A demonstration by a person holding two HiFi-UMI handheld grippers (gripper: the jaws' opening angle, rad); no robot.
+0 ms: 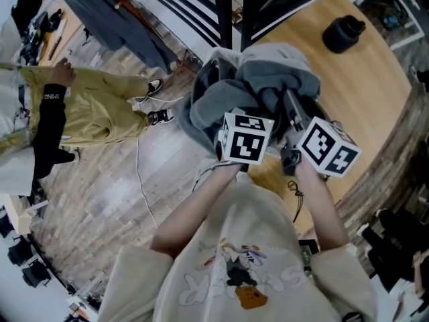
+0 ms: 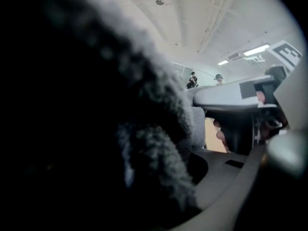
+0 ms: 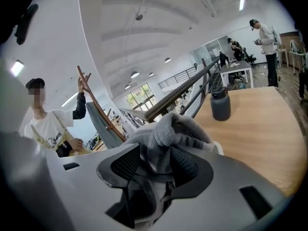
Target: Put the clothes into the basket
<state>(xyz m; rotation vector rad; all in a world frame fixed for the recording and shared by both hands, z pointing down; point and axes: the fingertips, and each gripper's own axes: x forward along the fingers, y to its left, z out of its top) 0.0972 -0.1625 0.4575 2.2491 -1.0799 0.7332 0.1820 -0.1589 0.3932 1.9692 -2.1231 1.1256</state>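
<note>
A bundle of grey fleecy clothes (image 1: pixel 258 79) hangs over the near edge of the wooden table (image 1: pixel 365 92). Both grippers reach up into it from below. My left gripper (image 1: pixel 249 116) is buried in the dark grey garment (image 2: pixel 144 143), which fills its own view and hides the jaws, with fabric lying between them. My right gripper (image 3: pixel 155 172) is shut on a fold of the lighter grey garment (image 3: pixel 171 134), which bunches up between the pads. A white edge (image 3: pixel 219 148) shows behind the cloth. I cannot tell whether it is the basket.
A black jar (image 1: pixel 343 33) stands on the table's far side. A dark metal frame (image 1: pixel 231 5) rises behind the clothes. To the left, a person (image 1: pixel 50 113) handles a yellow garment beside a rack with a dark garment (image 1: pixel 110 12). A white cable (image 1: pixel 141 180) lies on the floor.
</note>
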